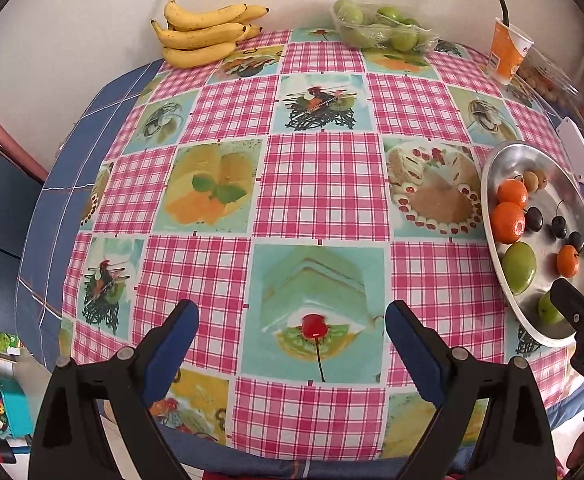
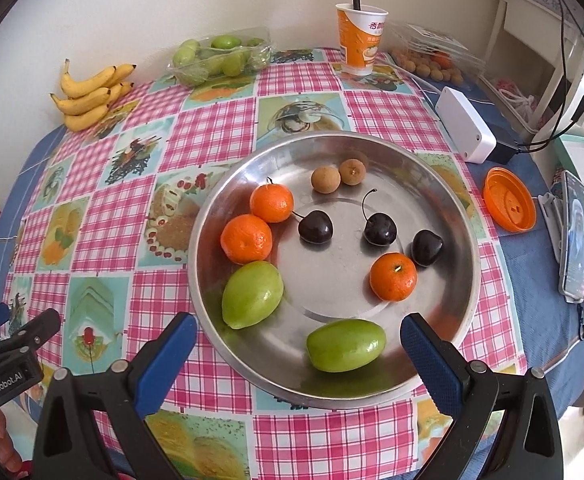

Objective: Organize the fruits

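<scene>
A steel plate [image 2: 458, 200] holds three tangerines [image 2: 271, 203], three dark cherries [image 2: 316, 227], two brown longans [image 2: 325, 179] and two green fruits [image 2: 251, 294]. My right gripper [image 2: 300, 332] hangs open over the plate's near rim. The nearer green fruit [image 2: 346, 344] lies between its blue fingertips, untouched. My left gripper [image 1: 292, 320] stands open over the bare checked cloth, left of the plate [image 1: 492, 168], with nothing between its fingers. A bunch of bananas [image 1: 207, 32] and a clear pack of green fruits [image 1: 380, 26] sit at the table's far edge by the wall.
An orange paper cup [image 2: 360, 38] with a straw stands at the back. Beside it lies a clear box of longans [image 2: 428, 64]. Right of the plate lie a white box [image 2: 464, 128], an orange lid [image 2: 510, 200] and a phone [image 2: 574, 236].
</scene>
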### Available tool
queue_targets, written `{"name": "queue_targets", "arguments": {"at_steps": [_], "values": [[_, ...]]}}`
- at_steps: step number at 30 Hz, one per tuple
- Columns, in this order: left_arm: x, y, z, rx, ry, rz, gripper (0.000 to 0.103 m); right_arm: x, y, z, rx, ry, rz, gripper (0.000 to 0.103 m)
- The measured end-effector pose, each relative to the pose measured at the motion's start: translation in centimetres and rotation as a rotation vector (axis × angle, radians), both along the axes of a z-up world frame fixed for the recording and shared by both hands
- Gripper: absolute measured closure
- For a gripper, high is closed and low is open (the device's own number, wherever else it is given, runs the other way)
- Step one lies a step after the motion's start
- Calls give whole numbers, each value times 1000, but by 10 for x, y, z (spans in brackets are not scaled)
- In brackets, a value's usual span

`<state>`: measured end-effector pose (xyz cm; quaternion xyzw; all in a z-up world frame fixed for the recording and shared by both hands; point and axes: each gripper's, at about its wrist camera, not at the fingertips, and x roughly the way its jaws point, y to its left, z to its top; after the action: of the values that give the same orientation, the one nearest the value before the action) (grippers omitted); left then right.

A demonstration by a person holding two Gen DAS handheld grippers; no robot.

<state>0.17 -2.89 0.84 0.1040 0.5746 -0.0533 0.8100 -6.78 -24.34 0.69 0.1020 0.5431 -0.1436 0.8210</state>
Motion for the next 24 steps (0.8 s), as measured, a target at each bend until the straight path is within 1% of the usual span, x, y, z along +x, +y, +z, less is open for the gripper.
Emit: {"name": "queue_targets", "arguments": {"at_steps": [24], "values": [[1, 1, 0, 2, 0, 4, 9, 2, 3, -1, 4, 4, 20, 0]]}}
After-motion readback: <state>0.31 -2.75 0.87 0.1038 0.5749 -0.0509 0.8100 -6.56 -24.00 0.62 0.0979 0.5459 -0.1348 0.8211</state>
